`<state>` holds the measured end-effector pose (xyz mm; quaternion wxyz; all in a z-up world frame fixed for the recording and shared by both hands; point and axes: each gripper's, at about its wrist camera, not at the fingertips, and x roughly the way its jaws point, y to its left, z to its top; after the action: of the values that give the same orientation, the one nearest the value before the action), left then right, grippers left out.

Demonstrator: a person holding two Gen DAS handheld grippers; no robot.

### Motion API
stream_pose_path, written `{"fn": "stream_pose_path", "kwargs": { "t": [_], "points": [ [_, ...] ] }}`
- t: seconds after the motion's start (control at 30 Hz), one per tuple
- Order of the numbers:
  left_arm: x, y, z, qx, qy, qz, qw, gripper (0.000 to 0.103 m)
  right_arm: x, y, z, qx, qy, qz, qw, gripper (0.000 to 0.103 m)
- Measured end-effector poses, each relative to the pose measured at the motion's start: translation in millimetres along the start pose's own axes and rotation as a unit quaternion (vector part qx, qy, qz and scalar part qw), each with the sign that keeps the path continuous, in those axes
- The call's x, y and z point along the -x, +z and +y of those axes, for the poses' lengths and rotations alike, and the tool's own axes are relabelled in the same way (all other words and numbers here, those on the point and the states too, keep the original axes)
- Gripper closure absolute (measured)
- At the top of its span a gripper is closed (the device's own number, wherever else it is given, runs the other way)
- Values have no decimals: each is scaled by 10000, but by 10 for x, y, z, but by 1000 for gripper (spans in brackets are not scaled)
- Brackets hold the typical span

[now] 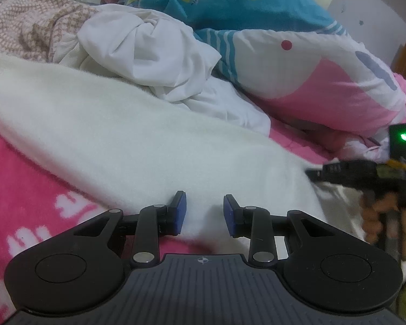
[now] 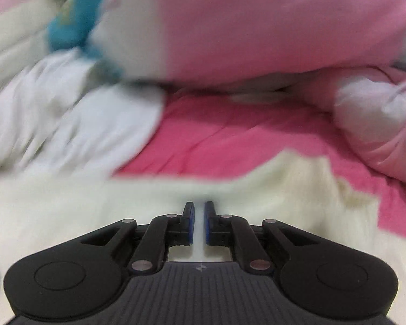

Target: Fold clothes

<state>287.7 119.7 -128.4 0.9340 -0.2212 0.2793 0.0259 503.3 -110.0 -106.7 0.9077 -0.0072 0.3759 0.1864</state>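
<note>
L wrist view: left gripper [image 1: 204, 215] released, pads apart w/ the fuzzy white garment [image 1: 138, 146] between them, not pinched. The garment lies flat across the pink bedspread [image 1: 21, 189]. Looks soft, light, floppy; best taken at an edge or corner.

R wrist view: right gripper [image 2: 199, 223] clenched near the garment's far edge [image 2: 257, 189]; whether fabric is nipped, can't tell.

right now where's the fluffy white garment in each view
Left wrist: the fluffy white garment runs from upper left to lower right, under the left gripper.
Right wrist: it fills the lower half, around the right gripper.
Shared landmark: the pink bedsheet.
</note>
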Motion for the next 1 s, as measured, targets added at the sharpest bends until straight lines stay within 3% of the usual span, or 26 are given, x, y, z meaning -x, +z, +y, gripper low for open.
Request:
{"fn": "stream_pose_path", "kwargs": {
  "t": [0.1, 0.17, 0.27, 0.47, 0.53, 0.67, 0.83, 0.9, 1.0],
  "points": [
    [2, 0, 13, 24, -35, -7, 10000, 71, 149, 134, -182, -717, -390, -405, 9958, 96],
    [4, 3, 14, 29, -41, -7, 10000, 71, 443, 185, -322, -776, -682, -854, 9910, 96],
    [4, 2, 10, 26, -35, -5, 10000, 71, 1041, 154, -758, -1316, -515, -1336, 9809, 95],
    [10, 5, 27, 71, -66, 4, 10000, 71, 1565, -200, -1449, -1141, -1013, -923, 9840, 87],
    [10, 5, 34, 96, -88, 5, 9999, 71, 1437, -256, -1516, -827, -915, -518, 9910, 74],
    [5, 5, 26, 76, -104, 1, 9999, 69, 1212, -319, -1516, 211, -742, -152, 9969, 63],
    [-4, -6, 10, 23, -108, -19, 9999, 68, 894, -244, -1377, 1469, -202, 293, 9885, 46],
    [-4, -11, 13, 26, -120, -26, 9999, 67, 738, -187, -1296, 1815, -304, 452, 9819, 43],
    [-6, -17, 20, 49, -150, -34, 9999, 67, 565, -95, -1328, 1790, -331, 646, 9812, 34]
  ]
}}
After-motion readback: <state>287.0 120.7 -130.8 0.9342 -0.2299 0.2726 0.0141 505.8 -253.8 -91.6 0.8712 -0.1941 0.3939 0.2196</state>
